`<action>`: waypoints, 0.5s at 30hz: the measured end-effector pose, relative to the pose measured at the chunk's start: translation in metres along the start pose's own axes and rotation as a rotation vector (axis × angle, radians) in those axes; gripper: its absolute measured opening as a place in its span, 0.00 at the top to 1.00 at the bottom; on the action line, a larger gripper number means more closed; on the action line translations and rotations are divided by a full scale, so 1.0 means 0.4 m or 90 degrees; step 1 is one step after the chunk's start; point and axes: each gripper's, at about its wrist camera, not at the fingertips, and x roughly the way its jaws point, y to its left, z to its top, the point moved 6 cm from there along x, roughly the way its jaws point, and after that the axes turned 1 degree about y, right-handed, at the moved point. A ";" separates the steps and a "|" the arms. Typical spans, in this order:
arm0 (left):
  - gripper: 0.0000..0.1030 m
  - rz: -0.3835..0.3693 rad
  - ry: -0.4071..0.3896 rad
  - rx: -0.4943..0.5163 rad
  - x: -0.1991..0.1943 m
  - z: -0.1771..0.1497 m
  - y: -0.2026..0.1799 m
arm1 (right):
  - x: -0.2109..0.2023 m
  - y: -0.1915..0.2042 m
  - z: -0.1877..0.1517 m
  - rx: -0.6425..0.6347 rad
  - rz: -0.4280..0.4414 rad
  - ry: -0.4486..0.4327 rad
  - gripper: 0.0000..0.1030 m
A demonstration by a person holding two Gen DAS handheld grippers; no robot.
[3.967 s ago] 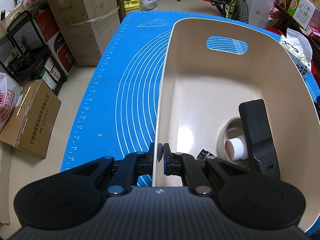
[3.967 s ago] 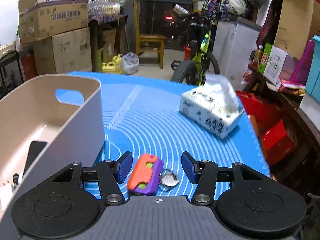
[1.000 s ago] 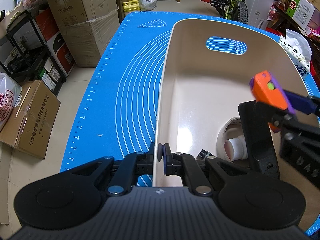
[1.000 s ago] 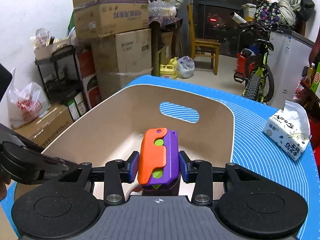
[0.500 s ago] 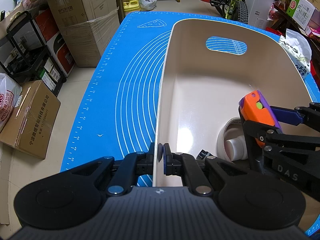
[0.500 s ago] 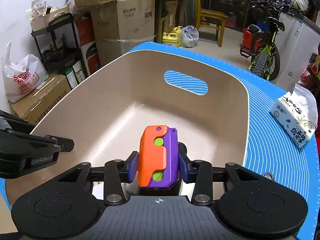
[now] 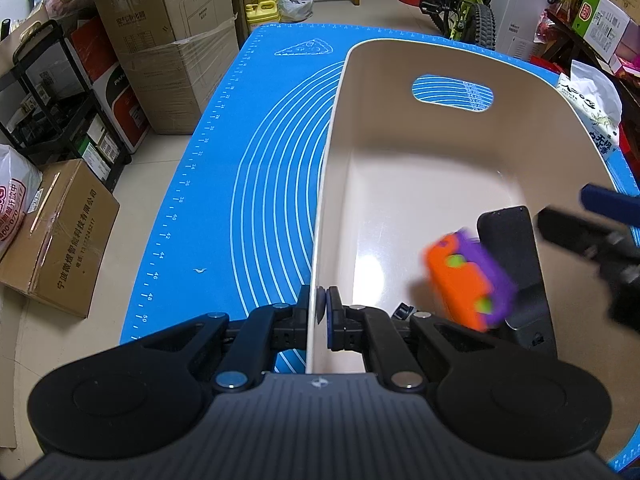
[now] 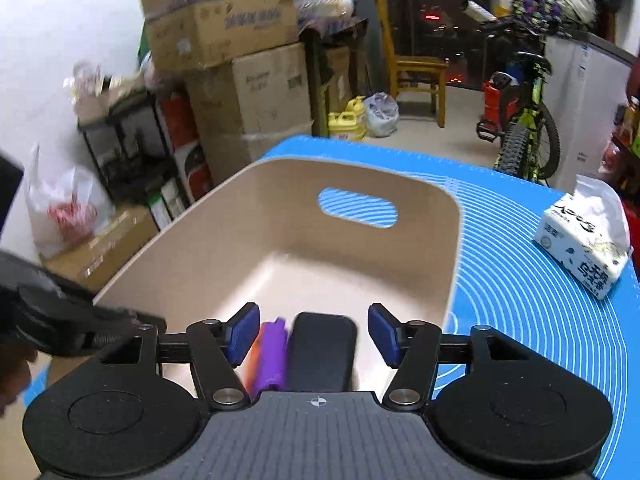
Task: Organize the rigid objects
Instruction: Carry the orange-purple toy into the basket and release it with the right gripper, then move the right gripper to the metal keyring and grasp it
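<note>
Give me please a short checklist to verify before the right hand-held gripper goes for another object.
1. Orange and purple toy released: ok, blurred inside the beige bin, free of both pads.
2. Right hand-held gripper open: ok, its jaws have just been opening and nothing is between them.
3. Left hand-held gripper shut on the bin wall: ok.
4. Toy at rest: cannot tell, it is motion-blurred.
5. Black remote inside the bin: ok.
6. Next object to collect in view: not ok; only a tissue pack lies on the blue mat.

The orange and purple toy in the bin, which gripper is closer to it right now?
Right. The right gripper hangs open just above the orange and purple toy; the left gripper is clamped on the bin wall beside it.
</note>
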 end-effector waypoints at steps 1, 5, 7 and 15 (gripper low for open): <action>0.92 0.000 0.000 0.000 0.000 0.000 0.000 | -0.011 -0.012 0.005 0.008 -0.001 -0.010 0.35; 0.93 -0.001 0.000 -0.002 0.000 -0.001 0.000 | -0.063 -0.056 0.007 0.017 -0.029 -0.055 0.35; 0.93 -0.001 0.000 -0.001 -0.001 -0.001 0.000 | -0.084 -0.087 0.007 0.021 -0.056 -0.071 0.35; 0.92 -0.001 0.000 -0.002 -0.001 -0.001 -0.001 | -0.062 -0.262 -0.039 0.069 -0.149 -0.065 0.35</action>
